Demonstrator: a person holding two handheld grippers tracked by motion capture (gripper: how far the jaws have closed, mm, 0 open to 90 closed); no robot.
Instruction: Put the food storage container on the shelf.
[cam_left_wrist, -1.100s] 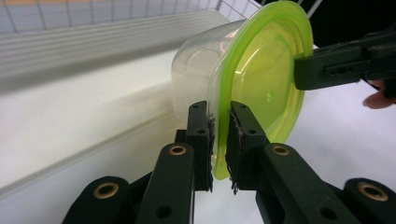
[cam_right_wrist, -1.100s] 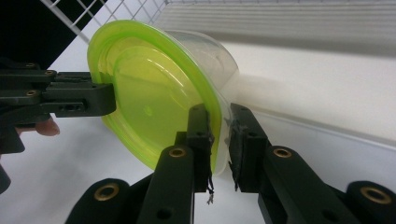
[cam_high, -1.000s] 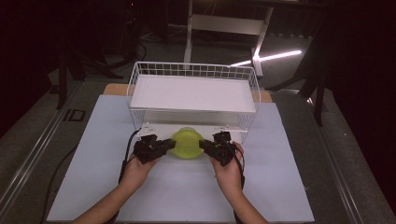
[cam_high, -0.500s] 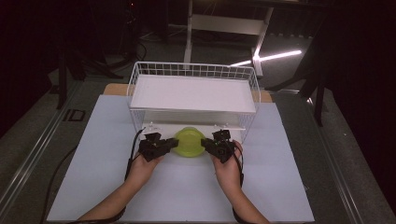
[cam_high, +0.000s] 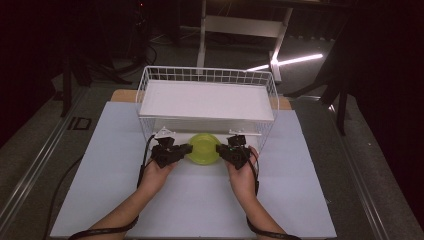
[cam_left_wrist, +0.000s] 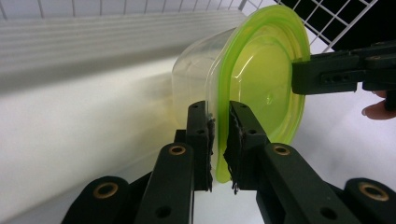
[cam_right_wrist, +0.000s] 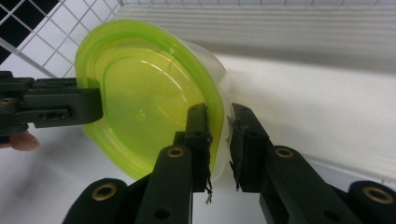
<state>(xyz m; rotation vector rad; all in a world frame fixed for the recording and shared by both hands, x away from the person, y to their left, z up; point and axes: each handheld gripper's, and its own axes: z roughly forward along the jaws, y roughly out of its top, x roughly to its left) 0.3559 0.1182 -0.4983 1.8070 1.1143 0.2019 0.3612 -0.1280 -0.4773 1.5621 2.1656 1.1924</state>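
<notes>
A clear tub with a yellow-green lid is held between both grippers at the front of the white wire basket, lid facing the person. My left gripper is shut on the lid's left rim, and in the left gripper view its jaws pinch the lid edge. On the opposite rim my right gripper is shut too, its jaws clamping the lid. Each gripper view also catches the other gripper's jaw on the far rim: the right gripper and the left gripper. The tub's clear body points under the white shelf board.
The wire basket stands on a pale table mat and carries the white board as an upper level, with a low gap beneath it. Dark floor, stands and cables surround the table. Both forearms come in from the bottom edge.
Both hands have carried the tub a little farther from the person, toward the basket's lower opening, and slightly lower. Both grips are unchanged.
</notes>
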